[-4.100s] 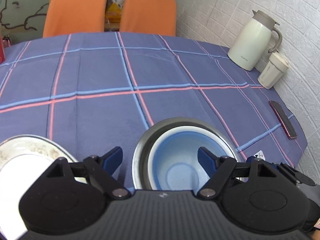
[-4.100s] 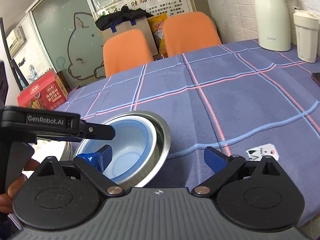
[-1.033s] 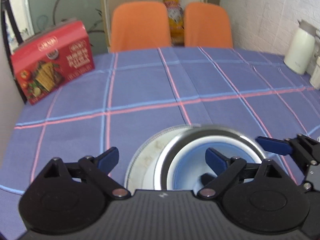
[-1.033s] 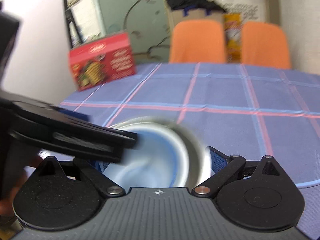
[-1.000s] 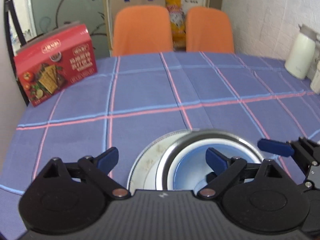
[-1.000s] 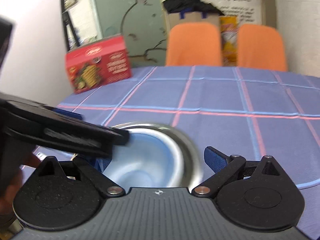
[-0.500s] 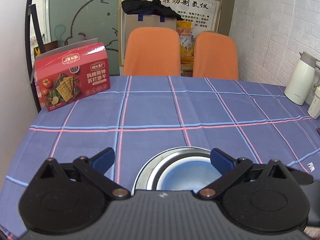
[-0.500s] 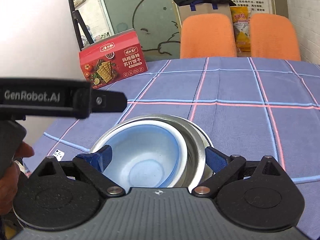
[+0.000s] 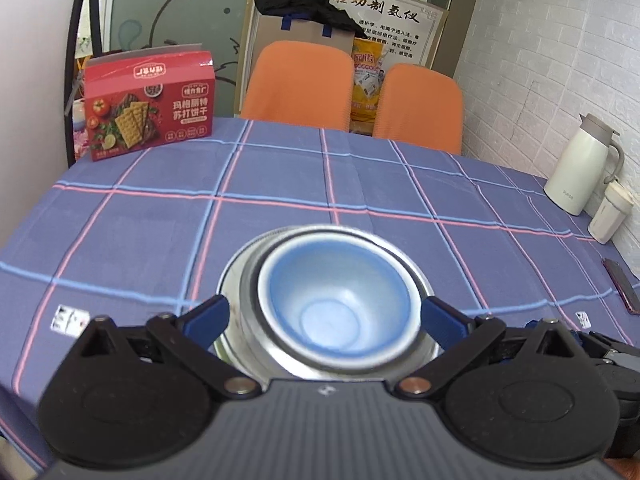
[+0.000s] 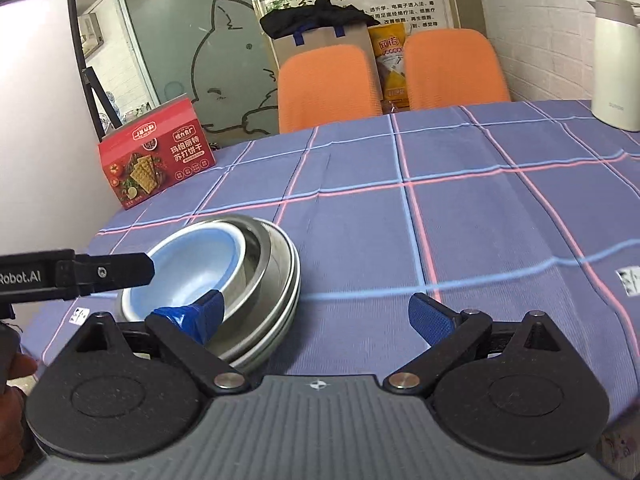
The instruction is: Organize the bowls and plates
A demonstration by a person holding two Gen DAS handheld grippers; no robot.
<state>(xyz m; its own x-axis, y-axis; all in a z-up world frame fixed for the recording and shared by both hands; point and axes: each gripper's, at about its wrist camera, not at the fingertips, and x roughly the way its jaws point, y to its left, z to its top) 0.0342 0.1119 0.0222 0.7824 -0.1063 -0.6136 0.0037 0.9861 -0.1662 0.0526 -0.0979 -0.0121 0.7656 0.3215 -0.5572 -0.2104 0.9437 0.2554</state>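
The left gripper [image 9: 324, 314] stands open, its blue-tipped fingers [image 9: 208, 314] spread to either side of the stack without visibly touching it. The right gripper [image 10: 316, 316] is open too, holding nothing; its left finger overlaps the stack's near rim in the right wrist view, though contact cannot be told.

The stack sits on the blue checked tablecloth [image 9: 160, 232] near the table's near edge, toward its left side as the right wrist view shows it. A light blue plastic bowl [image 9: 338, 306] is nested inside a shiny steel bowl [image 9: 418, 286], which rests on a flat steel plate [image 10: 286, 312] whose rim shows beneath it. The stack looks slightly blurred in the left wrist view.

A dark slim phone [image 9: 620, 290] lies near the right edge. Farther along that edge, by the white brick wall, a small cream lidded cup [image 9: 610, 214] stands just beside a tall cream thermos jug [image 9: 580, 170]. At the far left corner stands a red cracker box [image 9: 150, 106], upright. Beyond the far edge are two orange chairs [image 9: 298, 86], with a brown paper bag [image 9: 296, 32] behind them.
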